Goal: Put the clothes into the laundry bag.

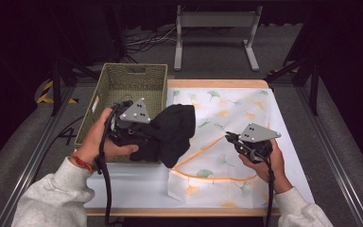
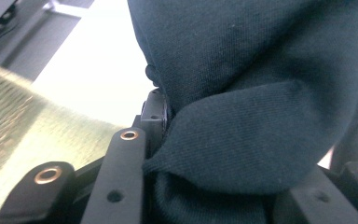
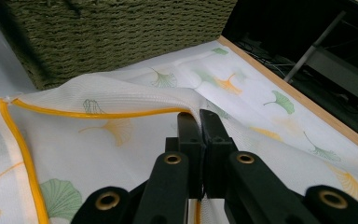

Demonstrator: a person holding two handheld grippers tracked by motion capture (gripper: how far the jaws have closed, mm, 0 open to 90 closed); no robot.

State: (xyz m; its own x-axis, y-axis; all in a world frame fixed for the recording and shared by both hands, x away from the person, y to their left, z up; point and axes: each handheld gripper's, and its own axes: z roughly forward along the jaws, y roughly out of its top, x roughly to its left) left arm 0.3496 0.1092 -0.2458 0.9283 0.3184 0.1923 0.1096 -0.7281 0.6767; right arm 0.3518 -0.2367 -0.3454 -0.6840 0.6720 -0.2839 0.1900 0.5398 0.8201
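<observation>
A black garment (image 1: 172, 132) hangs bunched from my left gripper (image 1: 146, 138), which is shut on it above the table's left part, beside the basket's right wall. In the left gripper view the dark cloth (image 2: 261, 93) fills the space between the jaws and covers the right one. A white mesh bag (image 1: 227, 113) with green and orange leaf prints and orange trim lies on the table. My right gripper (image 1: 229, 138) is shut on its raised edge; in the right gripper view the jaws (image 3: 199, 119) pinch the mesh bag (image 3: 121, 135) just under the orange trim.
A woven green basket (image 1: 123, 78) stands at the table's back left, and its wall (image 3: 121, 32) rises close behind the bag. The white table top (image 1: 132, 189) ends in a wooden edge at the front. A grey metal stand (image 1: 216, 21) is on the floor beyond.
</observation>
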